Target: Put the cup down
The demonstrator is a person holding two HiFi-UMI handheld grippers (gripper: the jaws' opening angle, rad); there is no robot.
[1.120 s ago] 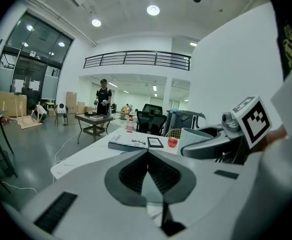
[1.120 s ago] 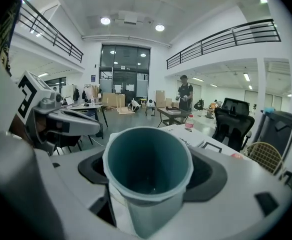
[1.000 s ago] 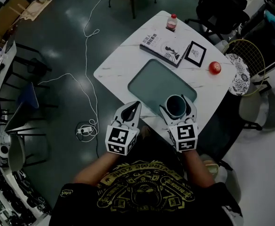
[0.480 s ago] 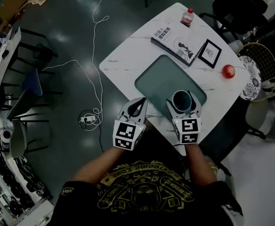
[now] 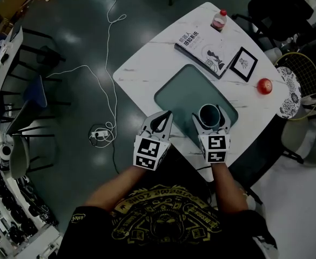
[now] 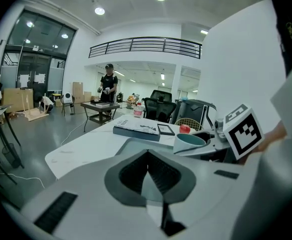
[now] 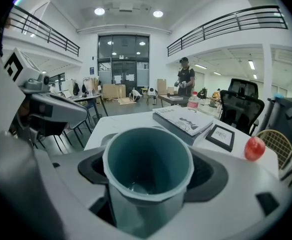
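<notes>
Right hand-held gripper (image 5: 210, 118), jaws clamped on either side of a teal, thin-rimmed, open-topped cup (image 7: 148, 171), which stands upright between them. Left hand-held gripper (image 6: 148, 176), jaws brought together with nothing between them, held just beside the right one.

The cup (image 5: 210, 116) sits over the near edge of a grey-green rounded rectangular mat (image 5: 179, 93) on the white marble-patterned tabletop (image 5: 141, 69). Whether its base touches the mat cannot be told.

Handling, as a judgement: the cup looks light and near empty, its smooth wall probably plastic. It is stiff enough to hold its shape, yet likely to flex or slip under a hard squeeze. The present hold, across the wall below the rim, suits it; it should be released only once the base rests flat.

Farther off lie a thick white-covered book (image 5: 203, 48), a small black-framed picture (image 5: 243, 63), a red apple (image 5: 264, 86) and a red-capped clear bottle (image 5: 219, 19).

Writing: the book cover carries dark characters, too small to read. Each gripper's cube bears black-and-white square markers.
</notes>
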